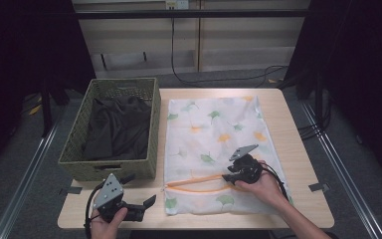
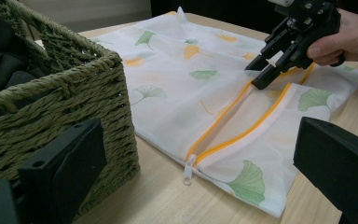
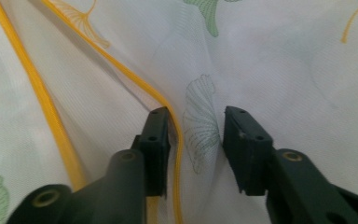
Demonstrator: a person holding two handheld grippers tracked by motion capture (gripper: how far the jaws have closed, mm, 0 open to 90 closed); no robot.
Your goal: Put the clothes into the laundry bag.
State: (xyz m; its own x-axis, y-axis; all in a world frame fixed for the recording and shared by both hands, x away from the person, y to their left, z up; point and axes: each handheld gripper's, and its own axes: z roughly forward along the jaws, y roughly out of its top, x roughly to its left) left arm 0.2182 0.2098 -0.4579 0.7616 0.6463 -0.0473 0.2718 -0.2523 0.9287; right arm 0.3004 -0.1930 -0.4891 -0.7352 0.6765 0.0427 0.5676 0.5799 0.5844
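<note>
Two grippers are working at the table [image 1: 298,149]. High view: the right gripper [image 1: 227,178] is resting on the mesh laundry bag [image 1: 214,134], at the orange zipper [image 1: 194,183] near the bag's front edge; the left gripper [image 1: 149,203] is hovering off the cloth, jaws spread, beside the woven basket [image 1: 149,117] holding dark clothing [image 1: 117,127].

Left gripper view: the zipper is lying open, its pull [image 2: 188,169] at the near end.

Right gripper view: jaws are standing part-closed astride the upper zipper edge [image 3: 179,140]; pads not yet pinching.

Risk, as judged: thin mesh slipping out, or both layers being caught, keeping the mouth shut. Basket contents are hard to identify; the bag's interior is hidden.
</note>
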